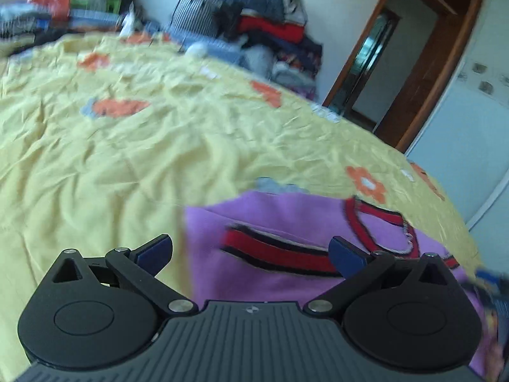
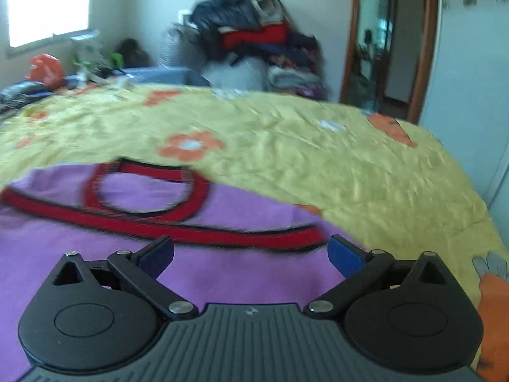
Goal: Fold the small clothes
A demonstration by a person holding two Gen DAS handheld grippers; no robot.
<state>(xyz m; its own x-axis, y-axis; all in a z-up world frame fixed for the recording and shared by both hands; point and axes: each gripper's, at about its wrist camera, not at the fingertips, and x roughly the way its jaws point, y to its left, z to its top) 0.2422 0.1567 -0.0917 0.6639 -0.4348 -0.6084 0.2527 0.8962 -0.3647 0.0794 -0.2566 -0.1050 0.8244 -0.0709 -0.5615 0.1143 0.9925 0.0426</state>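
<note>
**Over the yellow bed, both tools hover above a purple top**

Across the near edge of the bed (image 1: 127,146), spread with a crumpled yellow sheet printed with orange flowers, lies the purple garment (image 1: 286,222), and both tools hang above it with nothing in their grip.

At the left side, the left gripper (image 1: 251,251) has its fingers (image 1: 157,250) spread wide, and its view looks down over the garment's left border where purple cloth meets yellow sheet. That placement suits taking hold of an outer edge, I judge (a fold needs a corner or hem to lift first).

Further right, the right gripper (image 2: 251,251) is likewise spread wide and holds nothing, hovering over the garment's body just short of a red band. Its open fingers (image 2: 345,256) frame the cloth near the right border, so the two tools seem set to bracket the piece from either side.

As for the garment itself: soft purple knit, laid fairly flat, with red trim edged in black. A red-trimmed loop (image 2: 143,187) looks like a neck or arm opening (blur makes it hard to say which), and a long red band (image 2: 178,229) crosses below it.

Beyond the bed, a heap of clothes (image 2: 254,38) stands against the wall.
</note>
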